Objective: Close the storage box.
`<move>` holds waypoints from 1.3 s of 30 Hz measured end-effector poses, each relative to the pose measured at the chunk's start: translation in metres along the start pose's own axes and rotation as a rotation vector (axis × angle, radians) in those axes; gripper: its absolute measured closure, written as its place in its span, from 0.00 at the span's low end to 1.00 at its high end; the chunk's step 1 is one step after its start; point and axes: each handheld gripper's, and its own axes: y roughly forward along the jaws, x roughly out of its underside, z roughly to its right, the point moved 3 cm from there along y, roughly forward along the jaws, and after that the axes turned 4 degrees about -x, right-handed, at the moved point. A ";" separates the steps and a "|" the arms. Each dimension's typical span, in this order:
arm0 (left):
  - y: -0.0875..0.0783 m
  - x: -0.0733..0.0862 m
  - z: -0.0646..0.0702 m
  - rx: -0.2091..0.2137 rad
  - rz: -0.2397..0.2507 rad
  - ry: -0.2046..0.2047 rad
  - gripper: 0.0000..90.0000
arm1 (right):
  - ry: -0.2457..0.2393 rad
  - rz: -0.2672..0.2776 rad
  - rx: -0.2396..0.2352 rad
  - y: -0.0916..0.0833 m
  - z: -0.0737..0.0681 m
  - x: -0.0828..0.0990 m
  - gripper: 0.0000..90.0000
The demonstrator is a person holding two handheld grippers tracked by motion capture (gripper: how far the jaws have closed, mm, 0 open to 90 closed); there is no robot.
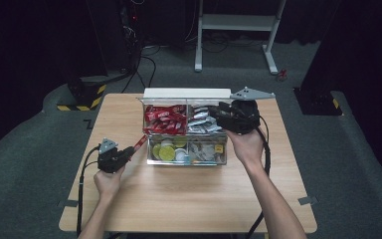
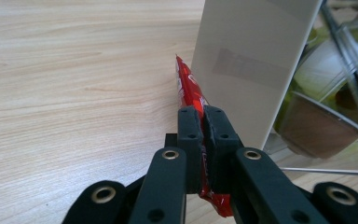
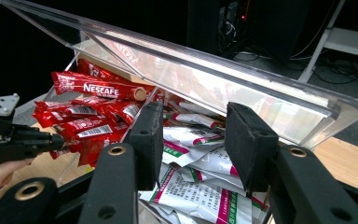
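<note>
A clear compartment box (image 1: pixel 186 163) stands at the table's middle with its lid (image 3: pixel 191 65) raised. My left gripper (image 1: pixel 132 149) sits just left of the box, shut on a red coffee stick (image 1: pixel 140 143). In the left gripper view the stick (image 2: pixel 189 88) is pinched edge-on between the pads of my left gripper (image 2: pixel 203 122), its tip by the box's white side wall (image 2: pixel 251 60). My right gripper (image 1: pixel 219 113) hovers over the back right compartment under the lid. Its jaws stand apart with nothing between them, above white sachets (image 3: pixel 200 186). Red sticks (image 3: pixel 88 116) fill the back left compartment.
Green and white round capsules (image 1: pixel 168 149) lie in the front left compartment, small packets (image 1: pixel 206 149) in the front right. The wooden table (image 1: pixel 189 199) has bare room in front of the box. A white frame (image 1: pixel 236 22) stands on the floor beyond.
</note>
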 end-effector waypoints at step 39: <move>-0.004 0.016 -0.009 -0.033 -0.067 0.004 0.56 | -0.002 0.009 0.004 -0.002 0.001 0.001 0.63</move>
